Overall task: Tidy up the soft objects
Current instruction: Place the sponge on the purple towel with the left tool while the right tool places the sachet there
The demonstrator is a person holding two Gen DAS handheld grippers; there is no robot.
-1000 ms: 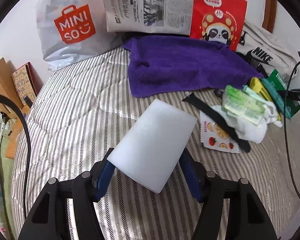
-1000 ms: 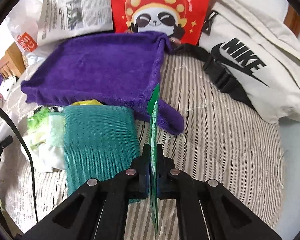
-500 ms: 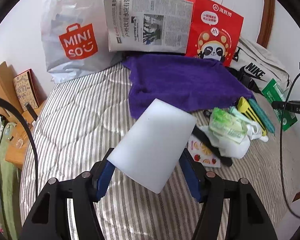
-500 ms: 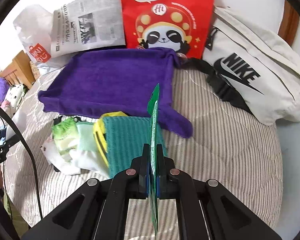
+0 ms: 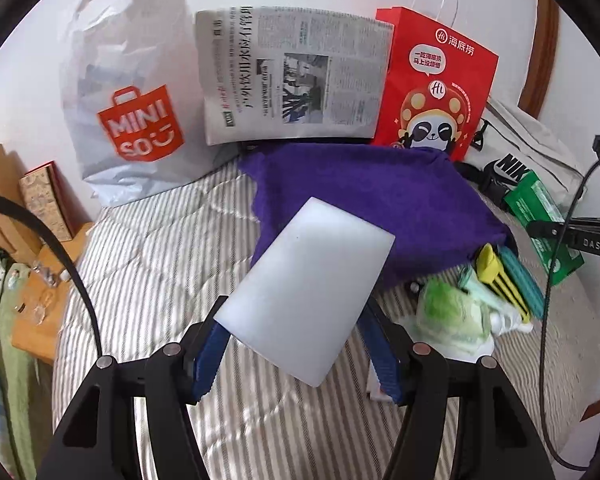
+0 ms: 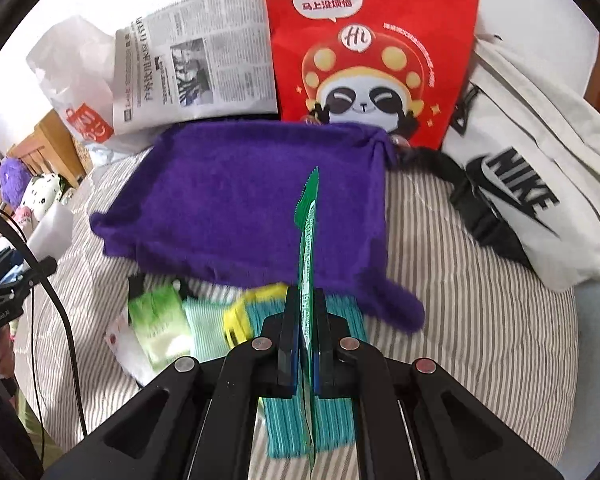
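Mid-sort, by the look of it: two items in hand, plenty left on the striped bed [image 5: 148, 264].

Far left, against the wall: white Miniso bag [image 5: 128, 92], then newspaper [image 5: 292, 80], then red panda bag [image 5: 432, 92], with the purple towel [image 5: 372, 200] spread flat in front. No telling from here which bag takes what, or what sits inside already.

Left gripper [image 5: 296, 344] first: fingers [image 5: 208, 354] clamped on either side of a white foam block [image 5: 308, 296], block tilted up and away, clear of the bedding, wrist pitched steeply down toward the mattress.

Just right of that, a loose heap on the bed beside the towel's near edge: pale green packet [image 5: 448, 312], yellow-and-black piece [image 5: 496, 276], teal cloth [image 6: 340, 360]. None of it sorted yet.

Over to the right gripper [image 6: 306, 344]: fingers [image 6: 290, 344] pinched tight on a thin green sachet [image 6: 306, 240], held edge-on and upright, pointing at the towel, also angled well down, hanging above the teal cloth.

Farthest right: white Nike bag [image 6: 540, 184] slumped on the bed, untouched.

Probably less than halfway through.
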